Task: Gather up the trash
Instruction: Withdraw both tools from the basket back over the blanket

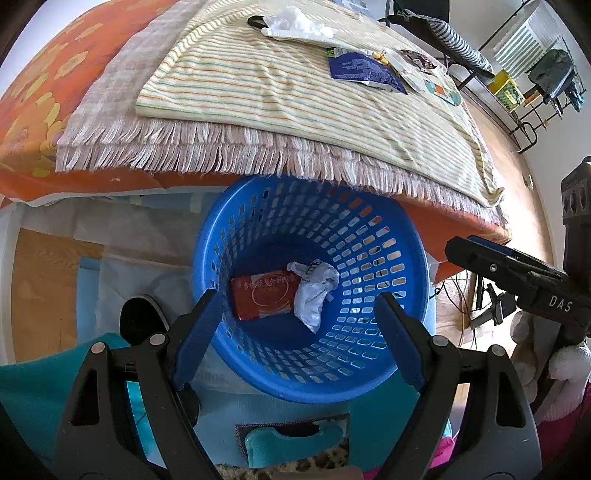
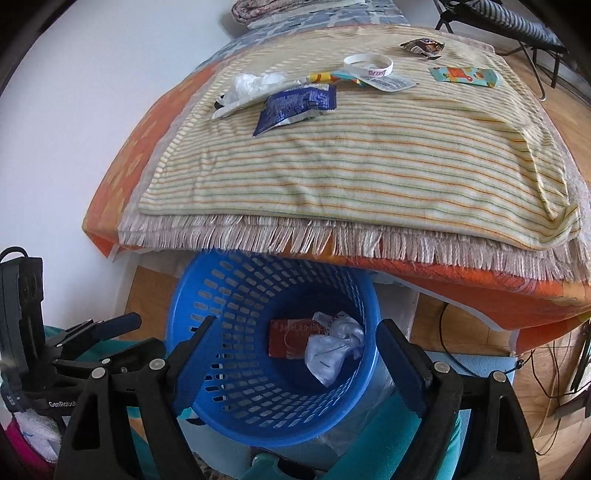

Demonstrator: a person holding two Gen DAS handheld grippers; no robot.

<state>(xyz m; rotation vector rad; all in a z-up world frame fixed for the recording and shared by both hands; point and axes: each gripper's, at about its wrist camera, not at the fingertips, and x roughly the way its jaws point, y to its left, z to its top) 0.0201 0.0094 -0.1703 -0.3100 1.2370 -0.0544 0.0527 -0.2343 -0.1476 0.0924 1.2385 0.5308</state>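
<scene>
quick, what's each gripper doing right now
left gripper: open, holding nothing, over the blue basket
right gripper: open, holding nothing

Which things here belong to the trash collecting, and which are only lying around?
For the job: blue basket, red packet and crumpled white wrapper inside it, dark blue wrapper, white plastic bag, brown candy wrapper.

Just lying about: striped cloth, fringed blanket, white wristband, folding chair.

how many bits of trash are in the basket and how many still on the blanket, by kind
In the blue basket:
red packet: 1
crumpled white wrapper: 1
On the striped blanket:
blue packet: 1
white plastic bag: 1
brown wrapper: 1
Total: 5
</scene>
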